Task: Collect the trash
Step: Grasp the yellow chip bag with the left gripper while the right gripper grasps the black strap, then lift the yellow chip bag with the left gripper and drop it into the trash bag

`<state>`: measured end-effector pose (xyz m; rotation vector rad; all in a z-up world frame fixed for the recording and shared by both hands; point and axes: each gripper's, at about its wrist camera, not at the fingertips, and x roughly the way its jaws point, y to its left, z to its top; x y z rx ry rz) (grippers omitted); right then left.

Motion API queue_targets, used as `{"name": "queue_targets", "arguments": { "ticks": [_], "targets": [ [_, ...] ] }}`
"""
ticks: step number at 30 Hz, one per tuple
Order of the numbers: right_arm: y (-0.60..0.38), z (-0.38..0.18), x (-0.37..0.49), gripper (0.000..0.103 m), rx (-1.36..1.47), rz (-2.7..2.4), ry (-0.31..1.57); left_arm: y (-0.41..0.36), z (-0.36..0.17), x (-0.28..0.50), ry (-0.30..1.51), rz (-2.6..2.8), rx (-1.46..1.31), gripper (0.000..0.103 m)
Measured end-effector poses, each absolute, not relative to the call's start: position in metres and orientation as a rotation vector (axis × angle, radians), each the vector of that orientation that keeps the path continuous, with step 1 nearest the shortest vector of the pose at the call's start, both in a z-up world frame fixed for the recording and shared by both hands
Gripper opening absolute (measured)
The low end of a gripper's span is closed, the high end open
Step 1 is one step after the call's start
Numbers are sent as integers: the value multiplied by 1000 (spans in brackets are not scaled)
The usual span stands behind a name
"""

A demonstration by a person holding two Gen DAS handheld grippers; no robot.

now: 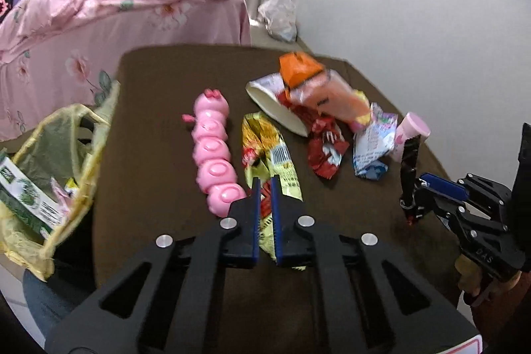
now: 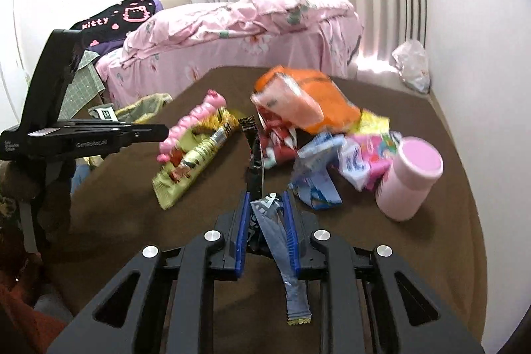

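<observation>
In the left wrist view my left gripper is shut on the near end of a yellow-green snack wrapper lying on the brown table. A pink caterpillar toy lies just left of it. In the right wrist view my right gripper is shut on a long black-and-silver wrapper strip, whose silver tail hangs back under the fingers. Ahead of it lie a crushed orange packet, red, blue and pink wrappers, and a pink bottle on its side. The right gripper also shows at the right of the left wrist view.
A yellow trash bag hangs open at the table's left edge, with a green box inside. A tipped paper cup lies by the orange packet. Behind the table stands a pink bed, and a clear bag lies on the floor.
</observation>
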<state>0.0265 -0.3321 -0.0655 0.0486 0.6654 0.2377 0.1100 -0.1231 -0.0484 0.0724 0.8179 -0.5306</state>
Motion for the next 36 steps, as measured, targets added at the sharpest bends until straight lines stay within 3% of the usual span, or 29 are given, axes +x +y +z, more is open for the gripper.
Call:
{"name": "queue_targets", "arguments": {
  "ticks": [7, 9, 10, 11, 14, 21, 22, 23, 36],
  "targets": [
    [-311, -37, 27, 20, -3, 257, 613, -92, -25, 99, 761, -528, 14, 6],
    [-311, -34, 26, 20, -6, 244, 609, -87, -29, 99, 781, -572, -46, 20],
    [-312, -34, 25, 20, -9, 232, 609, -88, -32, 98, 787, -584, -63, 43],
    [-315, -35, 23, 20, -9, 220, 610, -90, -35, 96, 787, -592, -77, 55],
    [-326, -40, 17, 20, 12, 188, 625, -107, -48, 88, 783, -592, -36, 57],
    [-355, -59, 13, 20, 105, 141, 660, -177, -92, 99, 863, -463, 276, 55],
    [-357, -61, 13, 20, 110, 141, 661, -181, -95, 99, 846, -450, 301, 45],
    [-358, -63, 12, 20, 113, 140, 662, -185, -97, 98, 837, -445, 326, 25],
    [-352, -47, 11, 20, 121, 165, 608, -152, -25, 58, 674, -511, 214, 23]
  ]
}}
